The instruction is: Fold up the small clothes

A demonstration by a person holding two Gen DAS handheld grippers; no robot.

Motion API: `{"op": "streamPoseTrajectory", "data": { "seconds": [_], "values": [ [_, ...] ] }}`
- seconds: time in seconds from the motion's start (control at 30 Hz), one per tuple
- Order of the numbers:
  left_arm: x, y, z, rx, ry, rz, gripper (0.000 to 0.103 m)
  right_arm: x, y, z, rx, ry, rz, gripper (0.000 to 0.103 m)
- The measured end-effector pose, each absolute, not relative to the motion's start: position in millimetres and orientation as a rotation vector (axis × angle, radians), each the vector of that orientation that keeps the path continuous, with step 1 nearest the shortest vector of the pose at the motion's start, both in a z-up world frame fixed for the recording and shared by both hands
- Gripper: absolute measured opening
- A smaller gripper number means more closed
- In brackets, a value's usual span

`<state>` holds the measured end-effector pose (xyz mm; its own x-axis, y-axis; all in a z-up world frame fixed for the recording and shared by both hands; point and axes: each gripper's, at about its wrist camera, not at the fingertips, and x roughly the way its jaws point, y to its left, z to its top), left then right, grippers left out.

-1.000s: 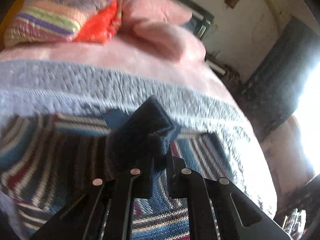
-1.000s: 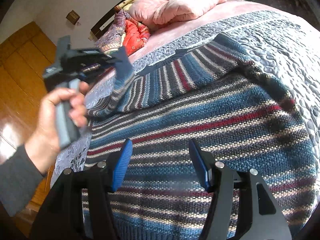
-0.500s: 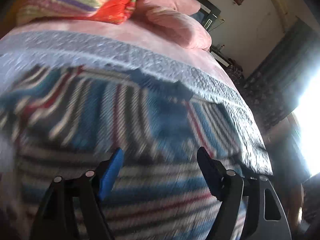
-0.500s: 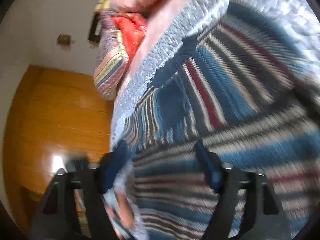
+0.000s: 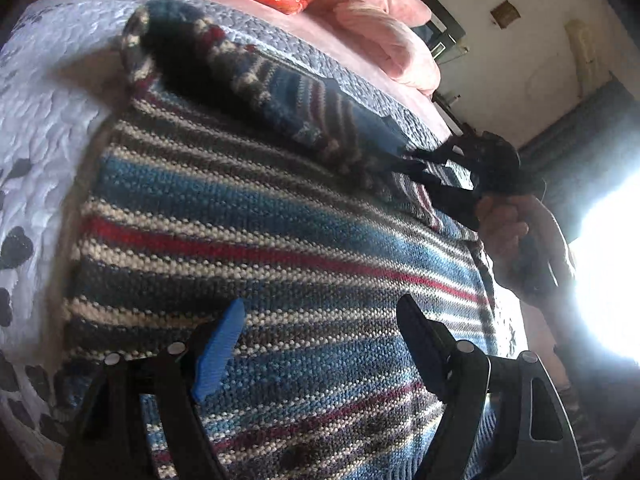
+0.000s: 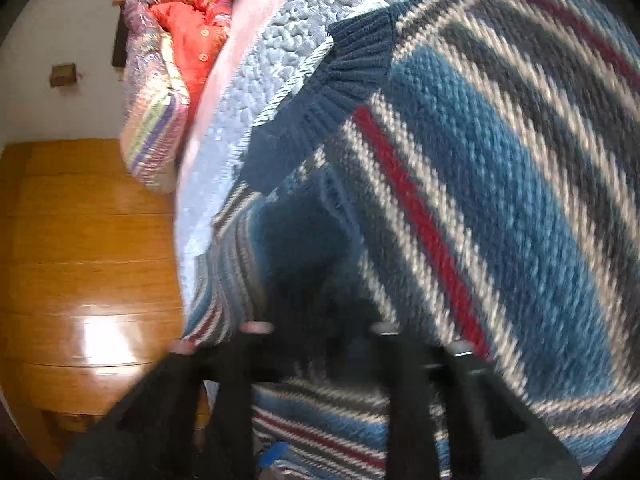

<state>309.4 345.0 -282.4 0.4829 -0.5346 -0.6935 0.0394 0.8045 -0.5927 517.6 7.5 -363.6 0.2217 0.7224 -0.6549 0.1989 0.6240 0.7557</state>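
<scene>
A striped sweater [image 5: 280,248] lies spread on the quilt [image 5: 36,120] of a bed, filling most of the left wrist view. The left gripper [image 5: 316,344] hovers just over the sweater's body at 6 o'clock, its jaws wide apart and empty, blue pads showing. At 3 o'clock in that view a hand [image 5: 508,232] holds the right gripper [image 5: 416,168], whose fingers reach into a sleeve [image 5: 304,108] folded across the sweater's upper part. In the right wrist view the sleeve fabric [image 6: 304,264] bunches between the dark fingers at 6 o'clock, and the jaws look closed on it, though blur hides the tips. The navy ribbed cuff [image 6: 344,76] sits at 12 o'clock. Pink pillows [image 5: 384,36] lie at 1 o'clock in the left view; a wooden floor [image 6: 88,264] shows at 9 o'clock in the right.
</scene>
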Motion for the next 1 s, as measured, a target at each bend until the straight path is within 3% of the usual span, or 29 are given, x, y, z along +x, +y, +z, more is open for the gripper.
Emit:
{"op": "streamPoseTrajectory", "data": {
  "seconds": [0.33,0.5,0.67,1.0],
  "values": [
    [320.4,399.8,-243.1,-0.627,0.94,-0.312,0.079,525.0,-2.2,-225.1,0.497,1.142,0.489,0.007],
    [349.6,419.0,-214.4,-0.618,0.905,-0.319,0.079,535.0,-27.4,-187.1,0.394,1.105,0.456,0.007],
    [395.2,423.5,-201.0,-0.617,0.89,-0.34,0.079,533.0,-63.9,-200.3,0.384,1.112,0.431,0.007],
    [477.6,411.1,-226.5,-0.63,0.964,-0.375,0.079,519.6,-100.9,-294.3,0.442,1.188,0.376,0.007]
  ]
}}
